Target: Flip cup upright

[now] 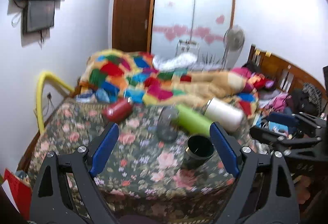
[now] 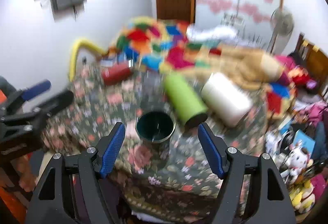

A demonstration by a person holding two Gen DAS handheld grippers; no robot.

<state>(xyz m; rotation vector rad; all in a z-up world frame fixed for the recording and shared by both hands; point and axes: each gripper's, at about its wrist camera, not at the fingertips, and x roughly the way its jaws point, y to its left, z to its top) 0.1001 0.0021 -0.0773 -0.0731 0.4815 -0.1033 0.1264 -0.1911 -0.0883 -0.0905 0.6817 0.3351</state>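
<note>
A dark green cup (image 1: 197, 151) (image 2: 155, 129) stands upright, mouth up, on the floral cloth (image 1: 133, 154) (image 2: 160, 164). A lime green cup (image 1: 191, 122) (image 2: 184, 98), a white cup (image 1: 224, 114) (image 2: 225, 98) and a red cup (image 1: 117, 110) (image 2: 115, 74) lie on their sides behind it. A clear glass (image 1: 167, 124) stands beside the lime cup. My left gripper (image 1: 164, 137) is open and empty, also seen in the right wrist view (image 2: 51, 90). My right gripper (image 2: 161, 135) is open around empty air just in front of the dark cup; it also shows in the left wrist view (image 1: 287, 131).
A colourful patchwork blanket (image 1: 143, 78) (image 2: 164, 49) is heaped behind the cups. A yellow tube (image 1: 41, 101) curves at the left edge. Clutter and toys (image 2: 297, 162) lie at the right. A fan (image 1: 233, 39) and wardrobe stand behind.
</note>
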